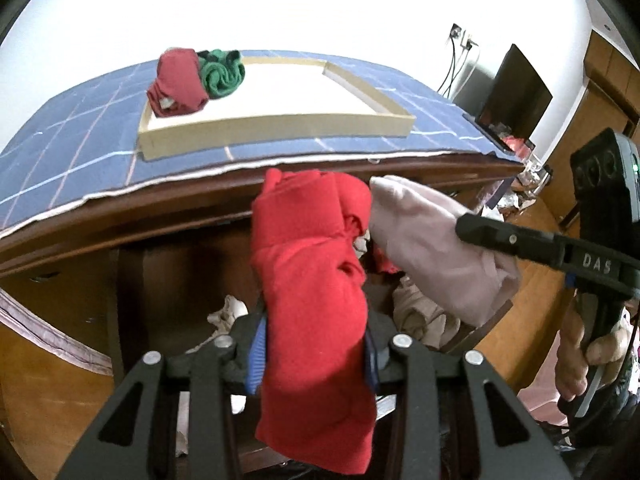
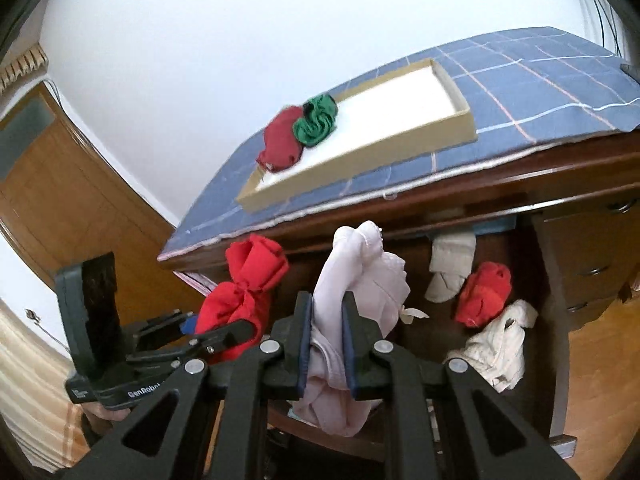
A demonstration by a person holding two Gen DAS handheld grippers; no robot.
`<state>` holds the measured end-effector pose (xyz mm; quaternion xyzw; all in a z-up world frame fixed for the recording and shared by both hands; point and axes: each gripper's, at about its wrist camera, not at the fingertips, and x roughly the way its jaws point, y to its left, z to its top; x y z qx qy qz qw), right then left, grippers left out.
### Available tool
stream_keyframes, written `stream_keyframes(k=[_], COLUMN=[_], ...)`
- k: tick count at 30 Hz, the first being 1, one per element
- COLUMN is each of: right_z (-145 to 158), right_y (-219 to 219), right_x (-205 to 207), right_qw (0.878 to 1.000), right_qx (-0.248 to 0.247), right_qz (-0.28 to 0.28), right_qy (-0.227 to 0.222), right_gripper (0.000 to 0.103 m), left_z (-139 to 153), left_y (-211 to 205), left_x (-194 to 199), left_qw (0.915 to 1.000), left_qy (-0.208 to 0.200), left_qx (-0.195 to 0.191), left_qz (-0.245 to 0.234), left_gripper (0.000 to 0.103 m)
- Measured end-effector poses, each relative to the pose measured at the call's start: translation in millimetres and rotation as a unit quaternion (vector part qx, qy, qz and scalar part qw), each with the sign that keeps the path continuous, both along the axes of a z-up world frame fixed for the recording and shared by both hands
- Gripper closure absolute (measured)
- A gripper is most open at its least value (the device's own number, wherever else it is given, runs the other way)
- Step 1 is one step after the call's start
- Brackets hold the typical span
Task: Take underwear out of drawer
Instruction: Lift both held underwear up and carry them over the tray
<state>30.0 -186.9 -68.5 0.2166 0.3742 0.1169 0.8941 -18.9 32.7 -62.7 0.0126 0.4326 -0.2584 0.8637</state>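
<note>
I held 2 pieces above the open drawer (image 2: pixel 556 320): my left gripper (image 1: pixel 316 360) was clamped on 1 red underwear (image 1: pixel 312 280), its long axis pointing up away from the jaws, and my right gripper (image 2: pixel 328 344) was clamped on 1 pale pink underwear (image 2: pixel 360 280), also upright. In the tray (image 2: pixel 460 124) lay 2 rolls, 1 dark red (image 2: pixel 280 140), 1 green (image 2: pixel 316 120). 3 pieces lay in the drawer.

Bright red underwear (image 1: pixel 312 312), pale pink underwear (image 2: pixel 352 300), blue checked cloth (image 1: pixel 80 128), possibly cream garments (image 2: pixel 500 344) in the drawer.
</note>
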Motion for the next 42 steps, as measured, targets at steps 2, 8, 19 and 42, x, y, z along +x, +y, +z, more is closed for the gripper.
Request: stream_keyframes(k=[2, 8, 19, 42], right_z=[11, 58, 111, 73], right_y=[-1, 6, -3, -39], right_x=[1, 13, 94, 221], right_qw=[1.000, 0.998, 0.992, 0.992], right_qx=[0.005, -0.021, -0.046, -0.076], right_qz=[0.000, 0.006, -0.014, 0.081], right_qy=[-0.011, -0.065, -0.118, 0.055], right_gripper=[0.088, 0.088, 0.088, 0.097], left_z=[9, 45, 90, 77], left_y=[1, 3, -6, -29], left_x=[-1, -1, 65, 201], left_qw=[1.0000, 0.9989, 0.9954, 0.9972], left_qy=[-0.008, -0.044, -0.085, -0.045], left_qx=[-0.003, -0.013, -0.033, -0.025], left_qz=[-0.002, -0.006, 0.029, 0.053], left_gripper=[0.066, 0.066, 0.066, 0.066])
